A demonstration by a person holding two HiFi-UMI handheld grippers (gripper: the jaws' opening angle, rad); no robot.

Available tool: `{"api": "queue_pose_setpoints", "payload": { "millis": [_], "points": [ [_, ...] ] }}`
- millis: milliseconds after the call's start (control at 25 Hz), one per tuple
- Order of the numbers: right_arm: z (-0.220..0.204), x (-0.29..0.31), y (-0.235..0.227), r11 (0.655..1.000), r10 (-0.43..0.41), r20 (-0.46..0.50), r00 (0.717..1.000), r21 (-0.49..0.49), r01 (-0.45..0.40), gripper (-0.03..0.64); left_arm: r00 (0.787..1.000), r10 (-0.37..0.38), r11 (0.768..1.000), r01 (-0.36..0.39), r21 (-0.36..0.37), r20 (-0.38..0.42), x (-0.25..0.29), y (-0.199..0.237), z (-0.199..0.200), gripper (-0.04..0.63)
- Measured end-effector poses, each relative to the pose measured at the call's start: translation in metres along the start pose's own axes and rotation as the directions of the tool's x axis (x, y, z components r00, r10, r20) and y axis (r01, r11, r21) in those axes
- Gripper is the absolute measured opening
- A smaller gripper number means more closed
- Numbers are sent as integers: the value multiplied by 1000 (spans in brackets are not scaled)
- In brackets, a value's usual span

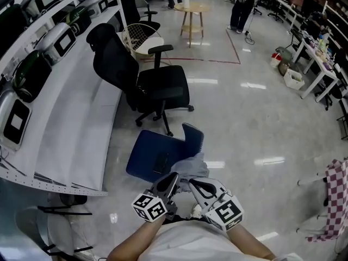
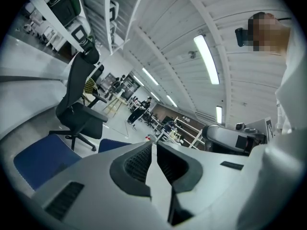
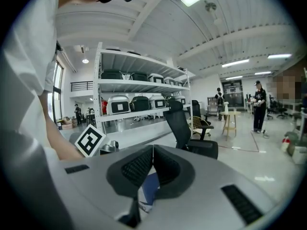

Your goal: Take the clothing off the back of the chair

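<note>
The left gripper (image 1: 174,176) and right gripper (image 1: 191,182), both clenched, nothing visibly pinched.
The crumpled grey fabric garment (image 1: 192,166) lies just ahead against the blue padded chair (image 1: 152,154) (light, limp, I'd judge); pinch a bunched fold.

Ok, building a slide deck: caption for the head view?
Left gripper and right gripper, both shut, by grey garment on blue chair.
</note>
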State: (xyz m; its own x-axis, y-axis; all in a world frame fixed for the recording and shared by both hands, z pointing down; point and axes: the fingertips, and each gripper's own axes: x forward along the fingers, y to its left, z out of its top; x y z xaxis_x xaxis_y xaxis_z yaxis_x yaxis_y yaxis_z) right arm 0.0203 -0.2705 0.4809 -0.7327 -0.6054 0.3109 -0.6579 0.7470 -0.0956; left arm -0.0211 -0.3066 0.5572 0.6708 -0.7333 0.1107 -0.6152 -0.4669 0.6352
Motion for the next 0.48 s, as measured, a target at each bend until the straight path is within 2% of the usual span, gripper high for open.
{"api": "queue_pose_setpoints", "payload": {
  "millis": [40,120,160,480],
  "points": [
    [0,1,1,1000,-4,-7,1000,-1,4,17,1000,-5,1000,5,-1,-7,1,2,0,20],
    [1,3,2,1000,-16,-17,1000,-2,16,17,1000,-17,1000,17,-7,-20,3,4,0,93],
    [3,4,2,1000,-23,-16,1000,0,23,17,999,-24,1000,24,-10,-25,3,5,0,109],
    [1,4,1,997,-80,-37,996,5,80,17,996,-60,998,58,-37,-62,8,11,-7,147]
  ]
}}
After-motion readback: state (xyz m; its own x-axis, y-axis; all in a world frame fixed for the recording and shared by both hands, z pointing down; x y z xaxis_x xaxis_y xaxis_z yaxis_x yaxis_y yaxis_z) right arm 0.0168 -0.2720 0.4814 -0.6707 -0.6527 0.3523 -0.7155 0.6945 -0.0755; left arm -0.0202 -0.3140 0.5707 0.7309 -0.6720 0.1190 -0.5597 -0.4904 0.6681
